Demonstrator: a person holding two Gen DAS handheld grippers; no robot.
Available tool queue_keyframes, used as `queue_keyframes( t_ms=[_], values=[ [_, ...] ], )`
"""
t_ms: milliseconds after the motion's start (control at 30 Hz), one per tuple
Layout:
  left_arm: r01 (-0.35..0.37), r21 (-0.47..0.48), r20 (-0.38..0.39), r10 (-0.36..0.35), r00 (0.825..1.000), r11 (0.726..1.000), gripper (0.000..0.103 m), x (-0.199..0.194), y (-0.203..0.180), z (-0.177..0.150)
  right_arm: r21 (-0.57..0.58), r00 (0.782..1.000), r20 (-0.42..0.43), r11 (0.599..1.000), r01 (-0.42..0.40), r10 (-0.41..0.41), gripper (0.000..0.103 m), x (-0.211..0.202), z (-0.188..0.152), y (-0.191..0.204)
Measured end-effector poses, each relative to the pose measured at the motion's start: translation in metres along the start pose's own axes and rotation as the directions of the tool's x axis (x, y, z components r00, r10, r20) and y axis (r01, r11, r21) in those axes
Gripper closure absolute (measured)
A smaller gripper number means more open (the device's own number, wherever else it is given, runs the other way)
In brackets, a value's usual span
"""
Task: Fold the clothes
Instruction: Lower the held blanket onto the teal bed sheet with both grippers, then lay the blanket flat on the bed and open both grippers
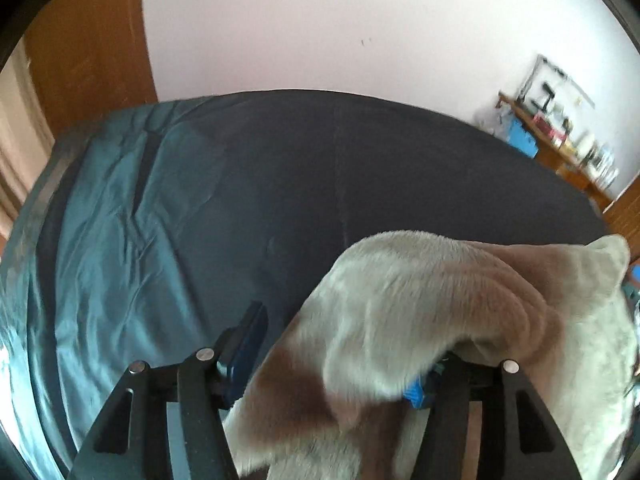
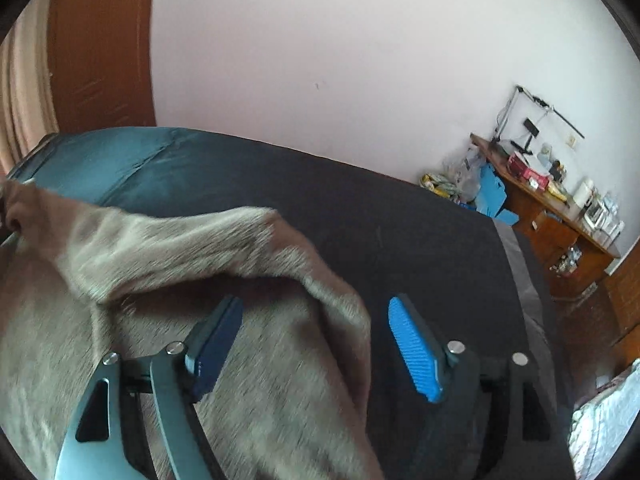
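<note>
In the left wrist view, our left gripper (image 1: 340,360) has its jaws spread wide, the fuzzy grey-brown fleece garment (image 1: 432,312) draped across them above the dark bedsheet (image 1: 280,168); whether it pinches cloth we cannot tell. In the right wrist view, our right gripper (image 2: 316,344) gapes around the garment's edge (image 2: 200,240), unclamped.

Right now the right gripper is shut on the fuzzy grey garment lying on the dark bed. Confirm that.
Not quite. In the right wrist view the right gripper is open, its blue pads spread wide apart with the fuzzy grey garment draped over one finger. The garment does lie on the dark bed.
</note>
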State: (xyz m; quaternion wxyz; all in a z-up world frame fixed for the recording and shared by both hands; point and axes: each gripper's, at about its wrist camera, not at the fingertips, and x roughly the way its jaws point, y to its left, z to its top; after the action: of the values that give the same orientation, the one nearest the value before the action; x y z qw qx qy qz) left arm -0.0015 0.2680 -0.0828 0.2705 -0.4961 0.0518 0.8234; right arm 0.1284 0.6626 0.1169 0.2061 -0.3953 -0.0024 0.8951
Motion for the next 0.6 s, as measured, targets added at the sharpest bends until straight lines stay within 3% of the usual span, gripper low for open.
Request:
queue_keyframes(
  t_ms=[167, 300, 400, 533, 600],
  values=[
    [0.028, -0.038, 0.033, -0.027, 0.999, 0.999, 0.041, -0.024, 0.016, -0.015, -0.076, 0.998, 0.012, 0.996, -0.052, 0.053, 0.023, -0.023, -0.013, 0.031],
    [-0.090, 0.042, 0.043, 0.088, 0.995, 0.995, 0.040, -0.039, 0.016, -0.030, -0.186, 0.998, -0.004, 0.980, -0.067, 0.067, 0.022, -0.032, -0.015, 0.063],
    [-0.189, 0.095, 0.029, 0.187, 0.982, 0.977, 0.040, -0.034, 0.014, -0.036, -0.233, 0.995, -0.063, 0.968, -0.091, 0.078, 0.021, -0.020, -0.015, 0.079],
    [-0.216, 0.099, 0.016, 0.216, 0.976, 0.971, 0.040, -0.018, 0.008, -0.028, -0.253, 0.985, -0.147, 0.959, -0.128, 0.093, 0.021, 0.005, -0.009, 0.092],
    [-0.237, 0.105, 0.017, 0.237, 0.971, 0.966, 0.040, -0.030, 0.021, -0.030, -0.237, 0.973, -0.196, 0.957, -0.169, 0.123, 0.021, 0.020, -0.003, 0.096]
  ],
)
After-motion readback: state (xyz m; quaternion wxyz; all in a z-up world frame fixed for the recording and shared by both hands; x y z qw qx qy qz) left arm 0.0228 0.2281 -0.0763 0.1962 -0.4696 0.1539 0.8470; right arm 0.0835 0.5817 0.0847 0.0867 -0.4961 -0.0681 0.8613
